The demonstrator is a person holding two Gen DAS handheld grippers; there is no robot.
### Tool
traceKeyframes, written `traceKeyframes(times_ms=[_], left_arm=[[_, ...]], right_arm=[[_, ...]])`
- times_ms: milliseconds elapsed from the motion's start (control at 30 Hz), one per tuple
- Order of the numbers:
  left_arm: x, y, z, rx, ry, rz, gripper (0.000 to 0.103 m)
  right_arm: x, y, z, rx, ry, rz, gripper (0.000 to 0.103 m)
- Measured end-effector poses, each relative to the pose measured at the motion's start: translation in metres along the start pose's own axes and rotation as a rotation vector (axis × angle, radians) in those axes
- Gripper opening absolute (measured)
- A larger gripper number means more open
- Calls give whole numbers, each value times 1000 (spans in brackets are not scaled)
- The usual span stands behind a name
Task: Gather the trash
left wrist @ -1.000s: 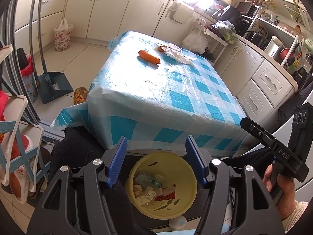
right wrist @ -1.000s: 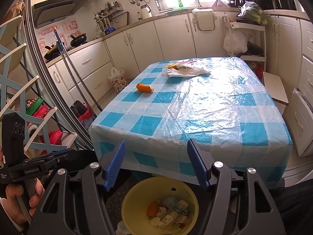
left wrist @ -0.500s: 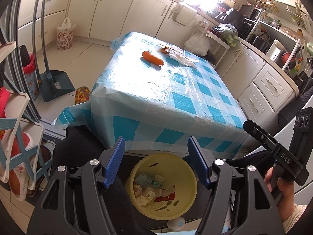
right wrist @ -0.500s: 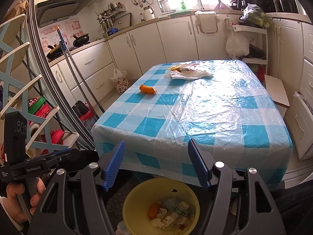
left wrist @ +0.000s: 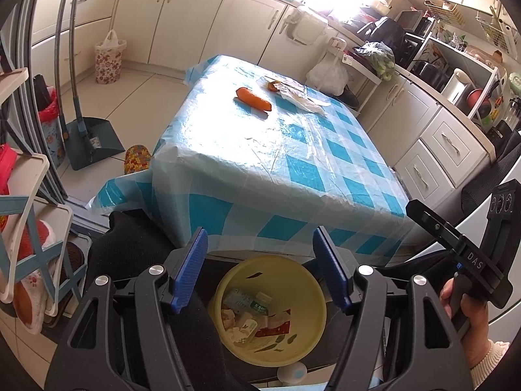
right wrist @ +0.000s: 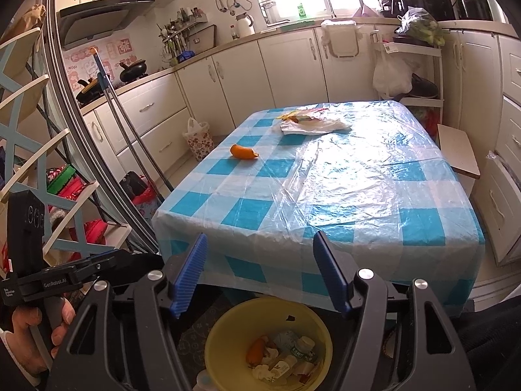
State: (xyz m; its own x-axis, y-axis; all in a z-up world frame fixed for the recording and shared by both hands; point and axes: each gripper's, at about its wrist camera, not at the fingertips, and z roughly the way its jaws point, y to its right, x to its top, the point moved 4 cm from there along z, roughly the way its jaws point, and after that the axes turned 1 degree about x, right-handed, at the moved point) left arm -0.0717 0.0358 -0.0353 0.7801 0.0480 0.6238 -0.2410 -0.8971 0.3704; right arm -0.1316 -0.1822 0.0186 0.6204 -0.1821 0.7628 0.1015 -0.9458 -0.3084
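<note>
An orange peel (left wrist: 253, 98) (right wrist: 243, 152) lies on the far part of the blue-checked table (left wrist: 260, 150) (right wrist: 358, 179). Behind it rests a crumpled clear plastic bag (left wrist: 299, 96) (right wrist: 312, 123) with scraps at its edge. Below the table's near edge stands a yellow bin (left wrist: 228, 280) (right wrist: 228, 319) holding small bottles, wrappers and peel. My left gripper (left wrist: 259, 241) hovers above the bin, open and empty. My right gripper (right wrist: 260, 244) hangs over the same bin, also open with nothing between its blue pads. Each gripper shows in the other's view, held by a hand.
A dustpan and broom (left wrist: 91, 143) lean at the left by a floral bin (left wrist: 109, 62). A shoe rack (left wrist: 29, 244) stands close on the left. Cabinets (left wrist: 439, 150) line the right side, with a white stool (right wrist: 456, 150) beside the table.
The left gripper's jaws stand slightly wider than a second ago. Both hands hold their places over the bin.
</note>
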Motion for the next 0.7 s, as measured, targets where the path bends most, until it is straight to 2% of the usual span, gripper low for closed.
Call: traceKeyframes(times_ms=[700], left_arm=[[3, 8, -1, -11, 4, 15, 64]], right_arm=[[-1, 1, -1, -5, 6, 6, 65]])
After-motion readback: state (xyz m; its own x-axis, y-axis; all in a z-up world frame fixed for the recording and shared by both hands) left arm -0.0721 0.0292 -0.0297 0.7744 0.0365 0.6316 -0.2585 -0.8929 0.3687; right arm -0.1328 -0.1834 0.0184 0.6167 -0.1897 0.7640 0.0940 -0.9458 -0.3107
